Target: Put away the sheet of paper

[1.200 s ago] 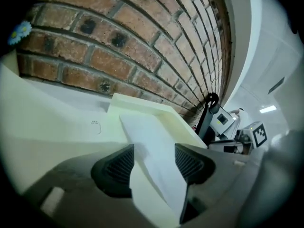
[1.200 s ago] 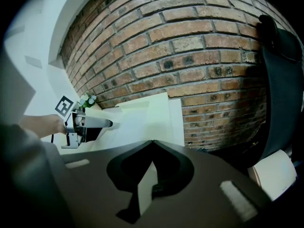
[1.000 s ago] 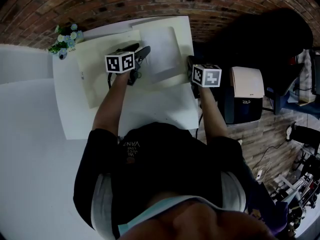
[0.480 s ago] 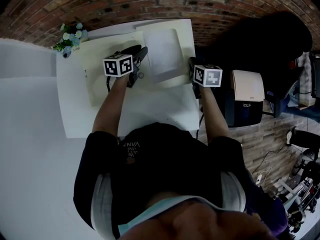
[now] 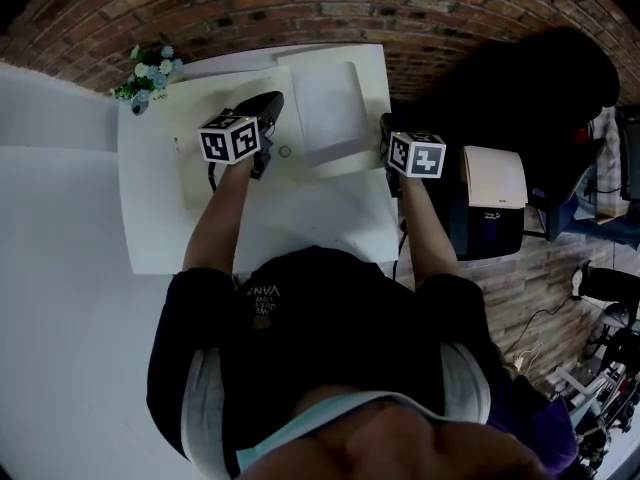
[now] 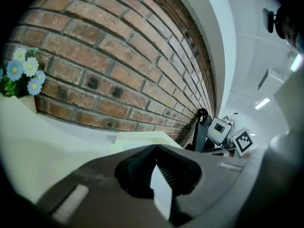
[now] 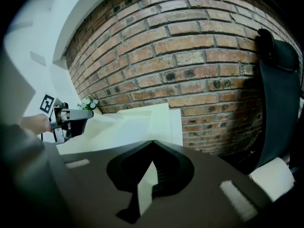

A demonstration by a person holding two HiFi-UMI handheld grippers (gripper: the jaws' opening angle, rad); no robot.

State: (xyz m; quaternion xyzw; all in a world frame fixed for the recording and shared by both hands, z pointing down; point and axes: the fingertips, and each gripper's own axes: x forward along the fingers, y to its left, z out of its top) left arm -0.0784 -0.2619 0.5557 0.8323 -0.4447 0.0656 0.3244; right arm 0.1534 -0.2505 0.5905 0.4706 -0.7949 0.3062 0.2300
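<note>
White sheet of paper point(image 5: 325, 108) sits raised over the tabletop point(image 5: 300, 218): my left gripper point(image 6: 156, 146) has just closed its jaws on one edge, my right gripper point(image 7: 152, 141) clamps the other, so I judge it ready to carry.

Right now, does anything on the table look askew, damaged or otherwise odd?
Nothing spilled or torn. The sheet of paper lies bowed, its near edge curled up off the table; the right gripper pinches its right edge, and the left gripper, jaws just closed, holds a white edge, apparently the sheet's.
</note>
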